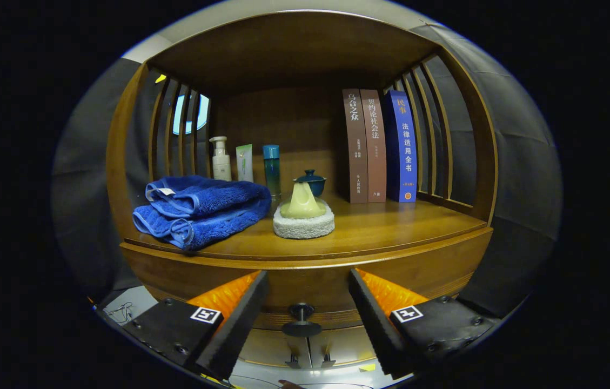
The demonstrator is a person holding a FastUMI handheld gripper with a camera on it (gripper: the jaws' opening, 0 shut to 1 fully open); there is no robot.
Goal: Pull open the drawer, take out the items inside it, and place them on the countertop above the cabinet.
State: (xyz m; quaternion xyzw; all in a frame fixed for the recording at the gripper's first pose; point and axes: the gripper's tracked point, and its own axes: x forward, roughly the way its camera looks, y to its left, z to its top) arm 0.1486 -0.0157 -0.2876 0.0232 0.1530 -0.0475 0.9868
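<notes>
Drawer (305, 283) sits beneath countertop (391, 227), its knob (301, 319) between our gripper (307, 294) fingers, untouched; fingers spread apart, clamping nothing; we see folded blue towel (202, 210), sponge (303, 224) with yellow-green piece on top, teapot (311, 181), bottles (221, 159), books (377, 146) on countertop.

The drawer (305, 302) front is mostly blocked by the spread fingers of the gripper (307, 294), so what's inside can't be seen. The blue bottle (271, 170) is partly hidden behind the folded towel (199, 210), and the teal lidded cup (311, 181) is half covered by the yellow cone (302, 202).
</notes>
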